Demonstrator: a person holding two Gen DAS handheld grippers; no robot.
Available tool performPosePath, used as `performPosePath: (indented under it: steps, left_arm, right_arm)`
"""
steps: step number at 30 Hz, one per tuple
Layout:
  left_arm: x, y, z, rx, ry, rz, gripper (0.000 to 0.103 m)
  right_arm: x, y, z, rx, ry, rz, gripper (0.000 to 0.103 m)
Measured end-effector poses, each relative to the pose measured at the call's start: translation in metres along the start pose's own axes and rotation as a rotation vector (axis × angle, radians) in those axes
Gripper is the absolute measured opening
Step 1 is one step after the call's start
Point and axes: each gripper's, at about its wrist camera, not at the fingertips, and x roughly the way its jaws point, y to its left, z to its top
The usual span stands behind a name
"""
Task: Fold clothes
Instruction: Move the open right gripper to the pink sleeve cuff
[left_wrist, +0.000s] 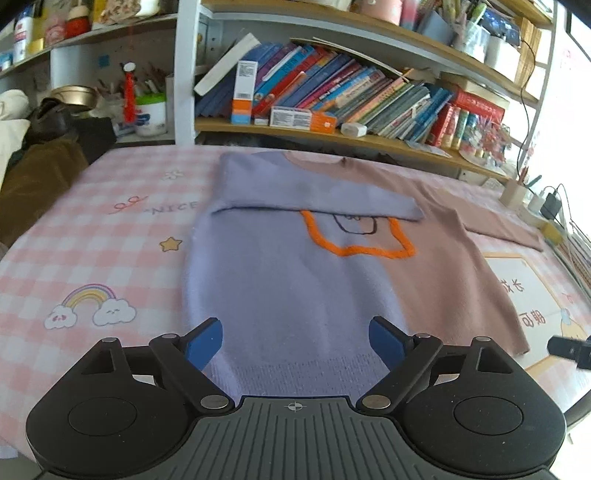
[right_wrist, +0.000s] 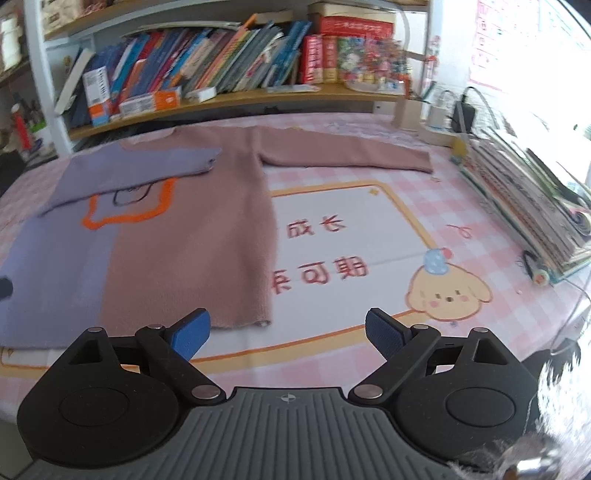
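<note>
A pink checked tablecloth (right_wrist: 461, 206) covers the table; behind it a bookshelf (left_wrist: 332, 136) carries a leaning row of books (left_wrist: 351, 96), and a stack of books (right_wrist: 524, 206) lies at the cloth's right edge beside a charger (right_wrist: 463, 114). Nothing lies on the cloth between either pair of tongs and the garment. One sweater (right_wrist: 192, 221), half lilac and half dusty pink with an orange outline on the chest, lies flat on the cloth. Its lilac sleeve (left_wrist: 314, 188) is folded across the chest; its pink sleeve (right_wrist: 347, 155) is stretched out sideways. The left gripper (left_wrist: 295, 343) hovers above the lilac hem, jaws spread wide, holding nothing. The right gripper (right_wrist: 288, 334) hangs over bare cloth just right of the pink hem, equally wide and empty. Count: one sweater, two sleeves, two grippers.
</note>
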Motion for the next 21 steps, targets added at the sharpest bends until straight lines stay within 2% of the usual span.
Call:
performPosePath:
  steps: [3, 10, 16, 21]
  left_arm:
    - [0.003, -0.002, 0.003, -0.013, -0.005, 0.014, 0.092]
    - [0.021, -0.026, 0.008, -0.044, 0.006, 0.071, 0.093]
    - [0.038, -0.073, 0.017, -0.071, 0.009, 0.164, 0.093]
    - [0.051, -0.121, 0.016, -0.053, 0.02, 0.209, 0.094]
  right_arm:
    - [0.001, -0.009, 0.005, 0.029, -0.003, -0.005, 0.091]
    - [0.022, -0.041, 0.023, 0.049, -0.008, 0.012, 0.091]
    - [0.06, -0.097, 0.059, 0.069, -0.019, 0.043, 0.091]
    - [0.099, -0.153, 0.099, 0.088, -0.037, 0.069, 0.091]
